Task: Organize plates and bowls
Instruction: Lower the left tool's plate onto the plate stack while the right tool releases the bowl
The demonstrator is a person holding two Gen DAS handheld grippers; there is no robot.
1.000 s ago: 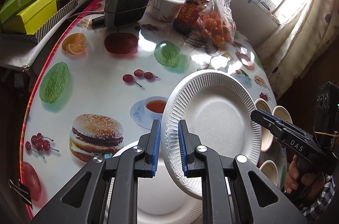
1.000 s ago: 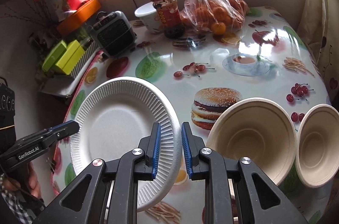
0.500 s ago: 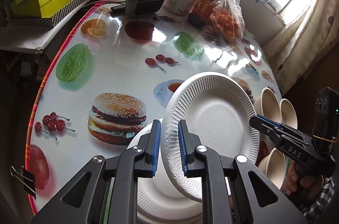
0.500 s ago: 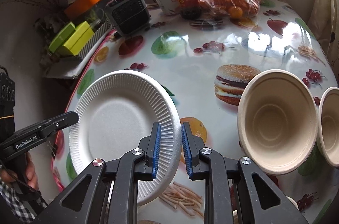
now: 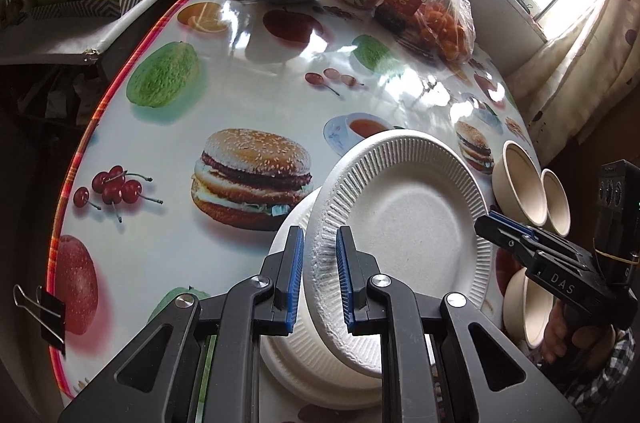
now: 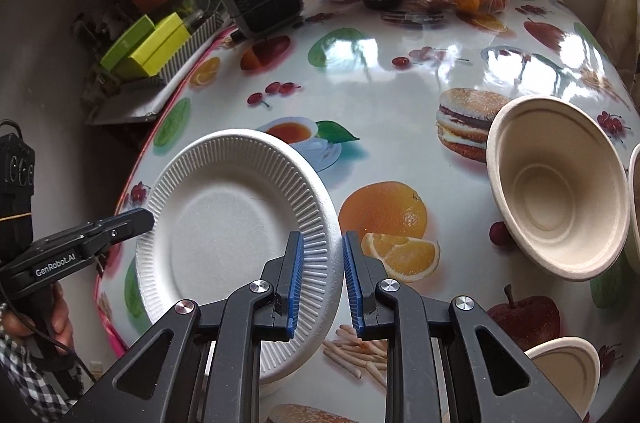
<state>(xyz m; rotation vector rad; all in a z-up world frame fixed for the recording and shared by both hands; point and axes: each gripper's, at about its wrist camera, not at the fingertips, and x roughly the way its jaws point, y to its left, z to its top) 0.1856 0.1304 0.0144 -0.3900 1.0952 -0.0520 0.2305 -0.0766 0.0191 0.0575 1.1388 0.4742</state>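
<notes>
Left wrist view: left hand-held gripper straddles, unclamped, the tilted plate's rim above the plate stack at the bench's near edge; right hand-held gripper likewise straddles the opposite rim, parted.

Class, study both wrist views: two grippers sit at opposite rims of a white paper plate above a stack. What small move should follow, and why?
Probably lower the plate a little until it nests flat. It tilts over the stack of plates beneath, with the left gripper and right gripper each astride an opposite rim, their jaws slightly apart. Opening wider first might let it slide off askew.
</notes>
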